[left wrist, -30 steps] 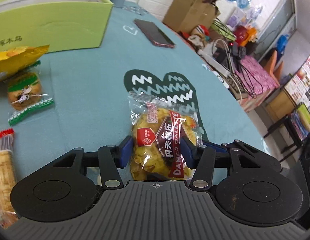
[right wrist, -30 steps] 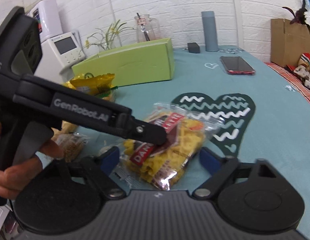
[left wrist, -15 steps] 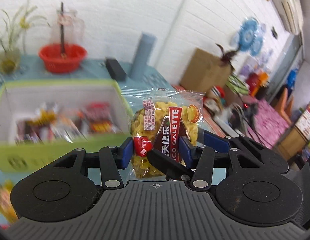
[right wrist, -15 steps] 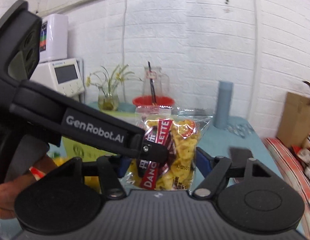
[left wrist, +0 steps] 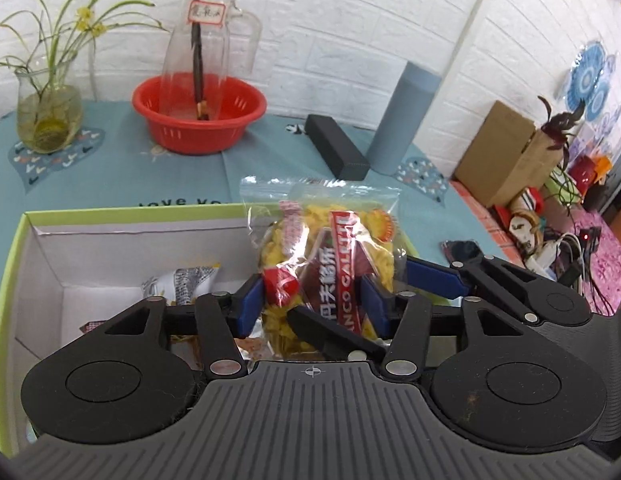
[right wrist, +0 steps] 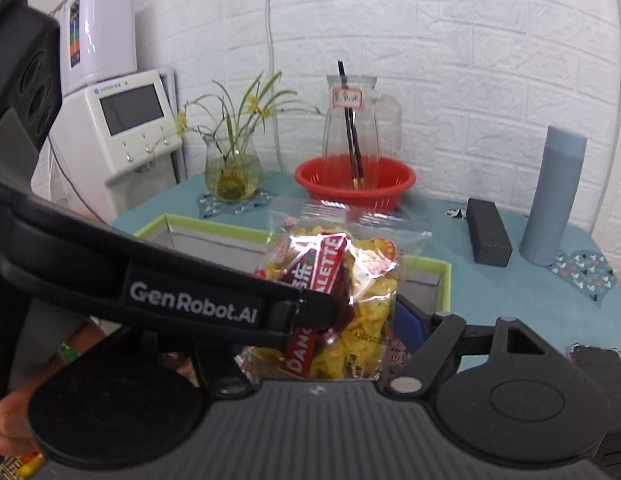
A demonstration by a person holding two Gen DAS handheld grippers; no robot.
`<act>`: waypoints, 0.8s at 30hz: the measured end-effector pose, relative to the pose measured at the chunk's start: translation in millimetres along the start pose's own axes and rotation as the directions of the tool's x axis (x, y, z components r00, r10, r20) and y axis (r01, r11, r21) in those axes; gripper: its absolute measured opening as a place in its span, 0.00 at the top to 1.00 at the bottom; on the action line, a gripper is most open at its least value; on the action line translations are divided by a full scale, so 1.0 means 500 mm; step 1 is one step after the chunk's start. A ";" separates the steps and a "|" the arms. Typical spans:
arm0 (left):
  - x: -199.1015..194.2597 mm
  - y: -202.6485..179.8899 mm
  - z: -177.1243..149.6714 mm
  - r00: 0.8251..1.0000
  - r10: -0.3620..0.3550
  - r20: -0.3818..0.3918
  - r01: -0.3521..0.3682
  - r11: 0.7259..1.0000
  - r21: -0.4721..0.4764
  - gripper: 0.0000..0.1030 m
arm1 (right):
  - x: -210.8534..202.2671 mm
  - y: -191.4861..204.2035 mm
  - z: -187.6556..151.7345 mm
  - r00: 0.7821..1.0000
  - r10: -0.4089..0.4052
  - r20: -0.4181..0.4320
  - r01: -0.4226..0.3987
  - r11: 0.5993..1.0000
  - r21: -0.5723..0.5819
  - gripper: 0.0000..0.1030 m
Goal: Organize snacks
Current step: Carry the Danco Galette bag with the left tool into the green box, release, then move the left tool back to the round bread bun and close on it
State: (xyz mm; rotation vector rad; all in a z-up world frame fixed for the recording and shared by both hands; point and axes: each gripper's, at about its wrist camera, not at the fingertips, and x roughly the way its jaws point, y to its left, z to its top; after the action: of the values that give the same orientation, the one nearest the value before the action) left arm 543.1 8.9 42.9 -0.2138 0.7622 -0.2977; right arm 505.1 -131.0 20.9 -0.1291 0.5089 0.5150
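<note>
A second ago the snack packet (left wrist: 322,264) lay on the worktop (left wrist: 122,176); now it is held upright over the open green box (left wrist: 122,216). The left hand-held gripper (left wrist: 310,304) is clamped on its lower half, though its jaws have just been opening. The right hand-held gripper (right wrist: 350,320) is set apart around it, pads not seen pressing. Packets inside the box are shown only in the left view; a white machine (right wrist: 122,128) only in the right.

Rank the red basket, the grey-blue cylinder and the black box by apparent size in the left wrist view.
1. red basket, widest in the picture
2. grey-blue cylinder
3. black box, close to the cylinder in length, but slimmer
All stand at similar depth.
</note>
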 end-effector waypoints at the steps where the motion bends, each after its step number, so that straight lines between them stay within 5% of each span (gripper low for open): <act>1: -0.003 0.002 -0.002 1.000 -0.003 0.004 0.003 1.000 0.000 0.51 | -0.003 0.001 -0.003 1.000 -0.009 0.002 0.009 1.000 -0.003 0.22; 9: -0.130 -0.038 -0.033 0.993 0.010 0.116 -0.016 0.999 0.047 0.39 | -0.145 0.025 -0.005 0.992 -0.057 0.110 0.060 0.998 -0.026 0.10; 17: -0.287 -0.112 -0.178 0.982 0.057 0.179 -0.077 0.991 0.105 0.35 | -0.326 0.086 -0.111 0.988 -0.083 0.132 0.079 0.996 0.029 0.10; 24: -0.377 -0.137 -0.287 0.984 0.031 0.177 -0.051 0.993 0.111 0.33 | -0.440 0.146 -0.199 0.984 -0.104 0.145 0.093 0.992 0.086 0.10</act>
State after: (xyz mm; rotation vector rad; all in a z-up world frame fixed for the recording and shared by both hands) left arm 300.2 -2.9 83.5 -0.1134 0.5725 -0.2789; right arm 260.6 -188.3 43.9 -0.0397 0.3736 0.4038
